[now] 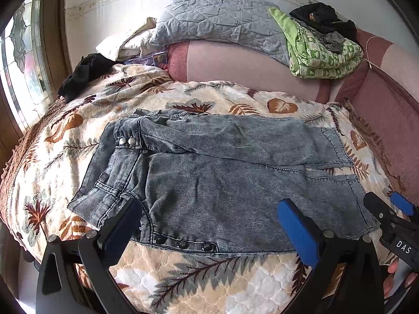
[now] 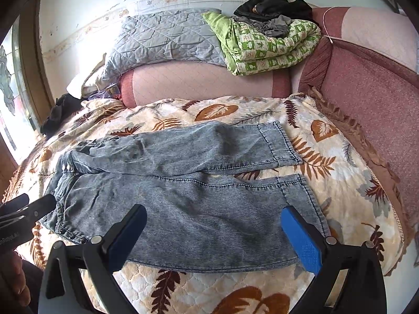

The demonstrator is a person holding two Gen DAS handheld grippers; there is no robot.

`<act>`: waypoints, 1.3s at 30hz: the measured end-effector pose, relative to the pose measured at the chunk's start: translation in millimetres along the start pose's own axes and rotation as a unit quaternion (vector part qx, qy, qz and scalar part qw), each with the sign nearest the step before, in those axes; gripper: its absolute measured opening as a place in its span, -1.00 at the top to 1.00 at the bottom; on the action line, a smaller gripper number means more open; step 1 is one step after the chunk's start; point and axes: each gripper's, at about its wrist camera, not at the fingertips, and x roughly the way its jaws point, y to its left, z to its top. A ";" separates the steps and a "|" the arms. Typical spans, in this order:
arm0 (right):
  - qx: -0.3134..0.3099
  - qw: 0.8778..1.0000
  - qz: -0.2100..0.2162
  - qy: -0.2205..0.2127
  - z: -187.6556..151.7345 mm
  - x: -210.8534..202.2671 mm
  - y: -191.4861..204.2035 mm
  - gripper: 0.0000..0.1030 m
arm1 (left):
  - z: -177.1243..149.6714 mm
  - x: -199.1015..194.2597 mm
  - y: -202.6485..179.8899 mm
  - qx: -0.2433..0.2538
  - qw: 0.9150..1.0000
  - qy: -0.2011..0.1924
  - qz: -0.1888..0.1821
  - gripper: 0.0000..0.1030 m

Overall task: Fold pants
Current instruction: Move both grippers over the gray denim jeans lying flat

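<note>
The pants (image 2: pixel 183 196) lie flat on the bed (image 2: pixel 340 172), waistband to the left and both legs side by side running right, with no fold in them that I can see, so this looks like the very start. The left hand-held gripper (image 1: pixel 209 225) hovers over the near waist edge and the right hand-held gripper (image 2: pixel 213 235) over the near leg toward the cuff, both with jaws spread wide and gripping nothing. Everything is left by my reckoning: grab the near edge, bring one leg over the other, then fold lengthwise.
</note>
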 end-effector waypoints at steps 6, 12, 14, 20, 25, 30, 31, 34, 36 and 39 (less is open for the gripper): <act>-0.001 1.000 0.000 -0.003 0.8 -1.2 1.3 -1.00 | 0.5 -1.0 0.2 0.000 1.000 -0.001 -0.001 -1.00; -0.002 1.000 0.000 -0.003 1.5 -1.3 1.1 -1.00 | 0.3 -1.1 -0.1 0.000 1.000 -0.002 -0.001 -1.00; -0.002 1.000 0.000 -0.004 2.4 -1.7 1.7 -1.00 | 0.7 -1.5 -0.1 0.000 1.000 -0.003 -0.001 -1.00; -0.004 1.000 0.001 -0.003 3.0 -1.3 3.3 -1.00 | 0.8 -1.9 0.5 -0.001 1.000 -0.002 -0.002 -1.00; -0.005 1.000 0.002 -0.003 3.5 -0.8 4.2 -1.00 | 1.3 -0.9 1.1 -0.002 1.000 -0.001 -0.001 -1.00; -0.005 1.000 0.000 -0.003 3.9 -0.2 5.0 -1.00 | 1.2 -0.6 1.2 -0.001 1.000 -0.001 -0.001 -1.00; -0.006 1.000 0.000 -0.004 4.1 0.0 5.5 -1.00 | 1.4 -0.5 1.1 -0.001 1.000 -0.001 -0.001 -1.00; -0.006 1.000 0.001 -0.003 4.2 0.1 5.4 -1.00 | 1.9 -0.1 0.8 -0.001 1.000 0.000 -0.002 -1.00; -0.006 1.000 0.000 -0.004 4.6 0.2 5.3 -1.00 | 2.4 0.3 0.4 0.000 1.000 0.000 -0.001 -1.00; -0.006 1.000 0.000 -0.003 5.1 0.6 5.2 -1.00 | 2.8 0.8 0.1 -0.001 1.000 0.000 -0.002 -1.00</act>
